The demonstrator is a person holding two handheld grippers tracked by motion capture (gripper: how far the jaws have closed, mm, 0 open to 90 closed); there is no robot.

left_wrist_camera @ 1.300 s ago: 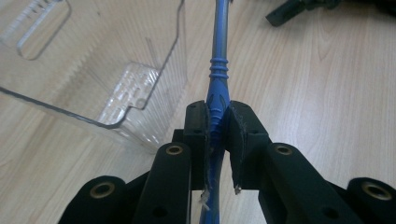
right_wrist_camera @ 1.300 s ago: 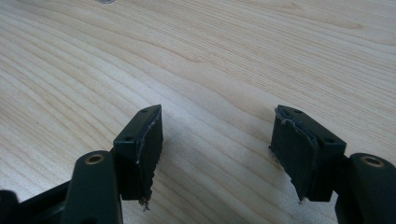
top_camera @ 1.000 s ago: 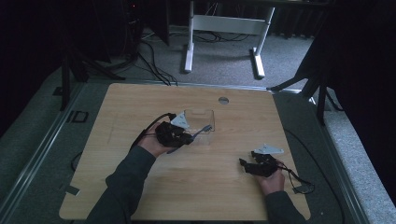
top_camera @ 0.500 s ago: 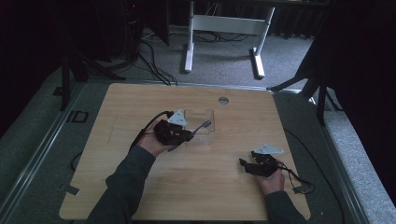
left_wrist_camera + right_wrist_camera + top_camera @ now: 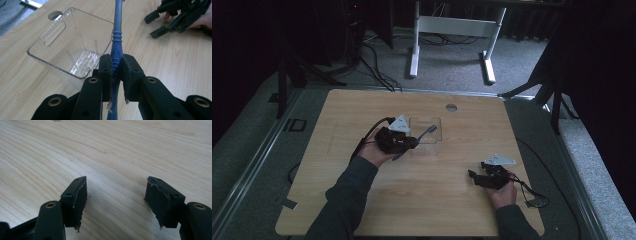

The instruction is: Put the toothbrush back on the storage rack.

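Two grippers: my left gripper (image 5: 115,66) fingers clamp a blue toothbrush (image 5: 116,37) beside the clear bin (image 5: 60,47); right gripper (image 5: 116,200) fingers wide on the worktop (image 5: 125,150); I'd tip it in gently.

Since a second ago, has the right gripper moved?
No. In the high view the right gripper sits at the same spot on the table, near its right front corner, jaws open, well clear of the clear bin.

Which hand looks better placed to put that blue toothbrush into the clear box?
The left. Its gripper is shut on the toothbrush right beside the clear box. The right gripper rests open and empty on the table, farther away.
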